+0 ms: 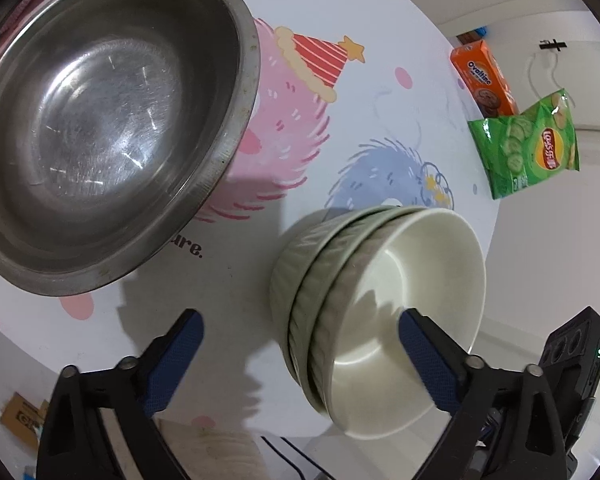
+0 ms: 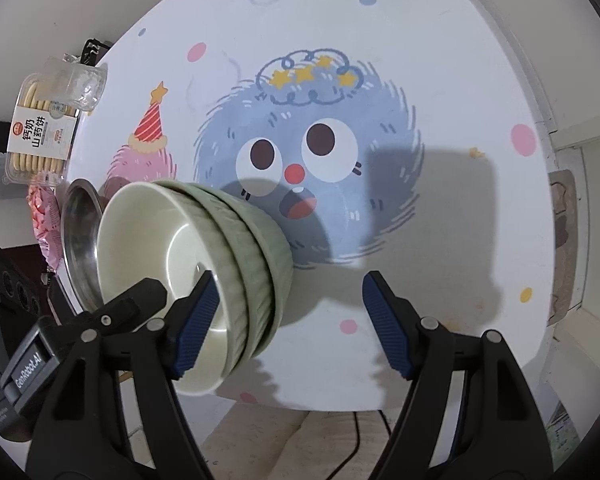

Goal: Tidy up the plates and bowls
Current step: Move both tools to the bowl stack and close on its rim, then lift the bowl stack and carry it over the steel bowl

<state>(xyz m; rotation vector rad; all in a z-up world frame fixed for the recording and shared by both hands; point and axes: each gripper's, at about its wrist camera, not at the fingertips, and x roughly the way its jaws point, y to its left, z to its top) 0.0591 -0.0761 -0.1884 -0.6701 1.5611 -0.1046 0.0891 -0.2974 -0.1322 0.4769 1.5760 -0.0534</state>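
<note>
Left gripper is spread wide, holding nothing: its right finger sits inside the top bowl of the bowl stack, its left finger outside over bare table, so the rim is straddled but not clamped. Right gripper is also wide apart and empty; the stack sits at its left finger, which looks to be over the top bowl's rim, though overlap makes contact hard to judge.

Three nested bowls, near the table's front edge, just ahead of both tools. Steel basin is ahead-left of the left gripper, close to the stack but apart.

Likely step: grab the stack and move it, perhaps into the basin. To do it well:
- close on the rim wall squarely, finger deep inside
- pinch all three walls, else lower bowls drop
- lift level; glazed ceramic slips
</note>
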